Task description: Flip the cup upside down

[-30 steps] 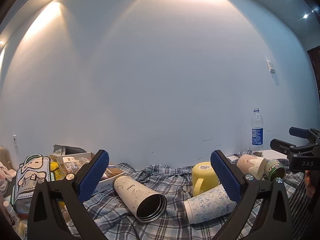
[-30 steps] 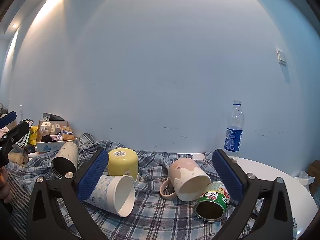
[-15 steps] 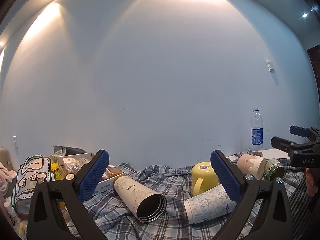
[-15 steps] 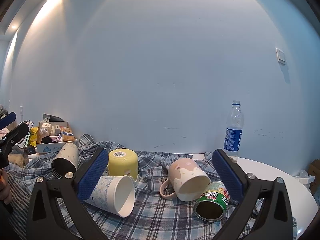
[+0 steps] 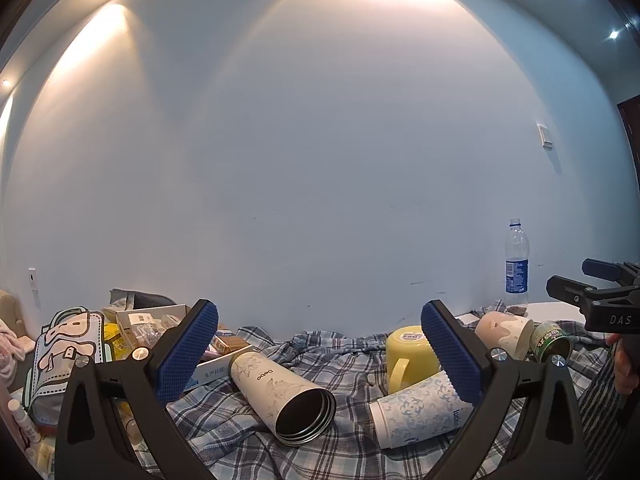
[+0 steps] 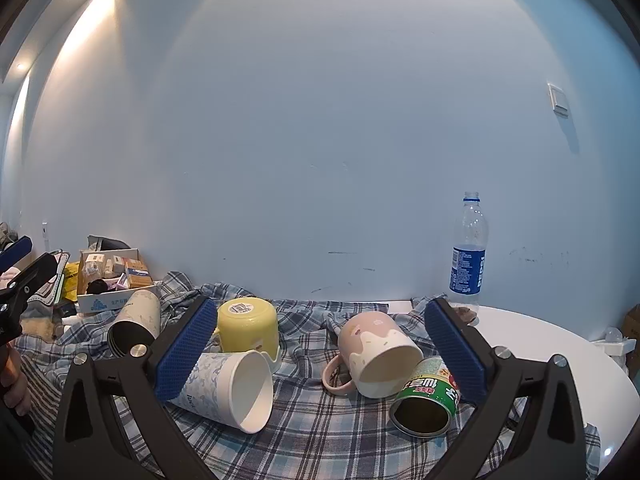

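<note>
- Cups lie scattered on the checked cloth [image 5: 344, 368] in your left view: a patterned paper cup [image 5: 416, 412] on its side, mouth turned away toward the right, partly behind your right-hand finger.
- A yellow mug [image 5: 404, 354] stands upside down just behind that paper cup, handle facing you.
- A cream flask [image 5: 284, 396] lies on its side left of centre, its dark open mouth pointing toward you.
- Your left gripper [image 5: 320, 364] has its jaws spread wide, with nothing between the blue pads.
- Far right in this view, a pink mug [image 5: 504, 330] and a green can [image 5: 552, 346] lie tipped over, touching; a water bottle [image 5: 517, 264] stands upright behind them by the wall.
- Left of the cloth sits a box of small packets [image 5: 152, 324] and a cartoon bag [image 5: 64, 344].
- In your right view, the paper cup [image 6: 224, 388] lies on its side with its white mouth toward you, partly behind your left-hand finger.
- The yellow mug [image 6: 248, 324] stands upside down just behind it, a sticker on its base.
- The pink mug [image 6: 376, 354] lies on its side, mouth toward you, handle low on the left; the green can [image 6: 428, 400] lies against its right side, open end facing you.
- Your right gripper [image 6: 320, 356] is also spread wide and holds nothing.
- The flask [image 6: 134, 322] lies at the left, and the water bottle [image 6: 469, 256] stands on the white table [image 6: 540, 344].
</note>
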Action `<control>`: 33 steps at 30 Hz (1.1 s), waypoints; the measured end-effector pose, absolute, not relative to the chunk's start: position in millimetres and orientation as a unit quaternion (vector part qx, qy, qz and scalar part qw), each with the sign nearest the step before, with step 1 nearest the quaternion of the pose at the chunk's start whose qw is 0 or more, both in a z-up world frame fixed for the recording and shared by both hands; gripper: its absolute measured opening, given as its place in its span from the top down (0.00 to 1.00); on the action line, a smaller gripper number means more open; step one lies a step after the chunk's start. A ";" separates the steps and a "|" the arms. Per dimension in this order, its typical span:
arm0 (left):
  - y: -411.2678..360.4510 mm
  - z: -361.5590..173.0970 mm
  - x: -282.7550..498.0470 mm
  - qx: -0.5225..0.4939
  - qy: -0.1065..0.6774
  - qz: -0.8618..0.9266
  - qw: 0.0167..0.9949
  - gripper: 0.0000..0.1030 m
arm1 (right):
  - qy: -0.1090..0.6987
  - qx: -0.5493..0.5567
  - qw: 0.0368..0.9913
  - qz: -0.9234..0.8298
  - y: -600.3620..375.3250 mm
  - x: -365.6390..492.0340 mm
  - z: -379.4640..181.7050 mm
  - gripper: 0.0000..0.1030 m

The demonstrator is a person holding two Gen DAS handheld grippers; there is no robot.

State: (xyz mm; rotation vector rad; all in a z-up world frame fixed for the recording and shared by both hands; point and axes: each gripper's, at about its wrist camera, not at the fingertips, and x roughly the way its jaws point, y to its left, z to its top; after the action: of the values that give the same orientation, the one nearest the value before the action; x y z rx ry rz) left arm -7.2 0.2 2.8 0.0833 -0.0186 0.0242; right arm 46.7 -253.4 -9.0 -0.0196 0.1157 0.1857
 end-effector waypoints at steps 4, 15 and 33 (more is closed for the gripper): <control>0.6 2.9 -7.4 0.042 -0.010 0.012 0.999 0.00 | 0.057 -0.009 0.994 0.090 -253.4 46.5 -9.3 0.00; -3.2 1.2 -8.9 0.047 -0.007 -0.004 0.999 0.00 | 0.060 -0.013 0.994 0.091 -252.8 47.5 -9.1 0.00; 5.8 2.0 -5.1 0.023 0.002 0.026 0.999 0.00 | 0.060 -0.016 0.994 0.090 -251.7 47.4 -9.5 0.00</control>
State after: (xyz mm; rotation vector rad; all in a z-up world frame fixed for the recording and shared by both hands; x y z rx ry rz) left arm -5.1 5.8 2.0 0.0450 0.0035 0.0512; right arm 47.4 -251.6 -9.5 -0.0314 0.1207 0.1803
